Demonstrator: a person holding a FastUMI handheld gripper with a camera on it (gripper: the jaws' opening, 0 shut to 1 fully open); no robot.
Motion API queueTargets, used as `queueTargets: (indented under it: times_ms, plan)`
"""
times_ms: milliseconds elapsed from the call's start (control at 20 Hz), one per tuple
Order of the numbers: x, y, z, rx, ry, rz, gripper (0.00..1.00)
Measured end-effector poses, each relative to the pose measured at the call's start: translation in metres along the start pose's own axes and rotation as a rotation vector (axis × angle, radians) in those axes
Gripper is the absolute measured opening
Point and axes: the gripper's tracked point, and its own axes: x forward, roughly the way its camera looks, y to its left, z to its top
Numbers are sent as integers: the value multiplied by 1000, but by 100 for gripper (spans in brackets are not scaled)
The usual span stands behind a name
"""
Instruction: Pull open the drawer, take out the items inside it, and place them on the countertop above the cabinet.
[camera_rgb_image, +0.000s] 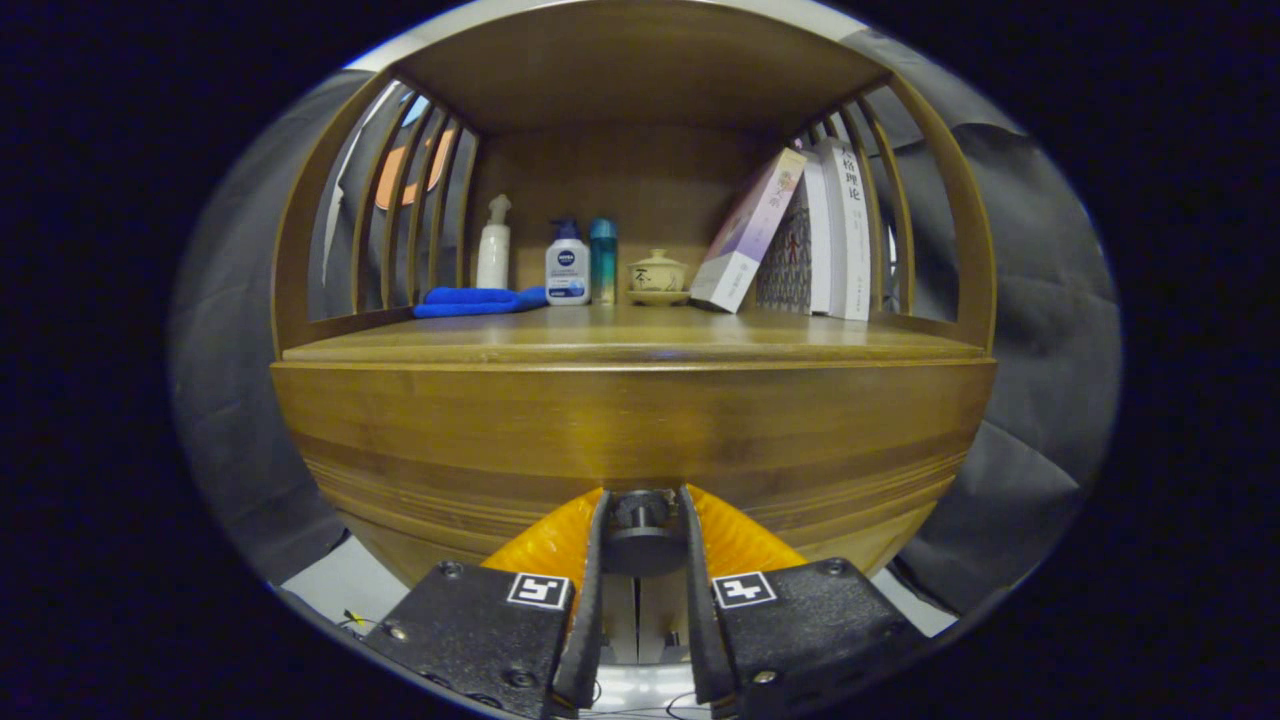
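Room is wide on the wooden countertop (640, 345) above the drawer: its whole front half is bare, from the front edge back to a row of things by the back wall. Thin wooden bars stand at the left and right sides, and a wooden roof covers the top.

At the back, from left to right, sit a white pump bottle (493, 256), a folded blue cloth (478, 300) lying flat in front of it, a white bottle with a blue cap (567, 265), and a tall teal bottle (603, 260) just beside it. Next comes a small cream cup with a lid (657, 274) on a saucer. To the right stand some books (835, 232), and one pale box-like book (748, 232) leans on them at a tilt.

Below the countertop is the drawer front (640, 430), a wide brown wooden board with stripes in the grain. It looks shut. A small round dark knob (641, 520) sticks out low on it, in the middle.

The gripper (642, 530) is right at the knob. The fingers are closed in on the knob, one on each side, and both look pressed against it. The knob sits between them near their tips. Nothing stands between the fingers and the drawer. A pale floor (340, 580) shows under the cabinet.
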Motion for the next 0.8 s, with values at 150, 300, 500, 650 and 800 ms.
queueTargets:
  times_ms: [150, 300, 500, 650, 800]
  plan:
    - [-11, 1, -2, -1, -4, 2, 38]
    - [-21, 0, -6, -5, -2, 10, 37]
    - [-41, 0, -12, -1, -1, 11, 37]
    - [-60, -2, -18, 12, -1, 13, 37]
    - [-79, -4, -24, 8, -8, 3, 37]
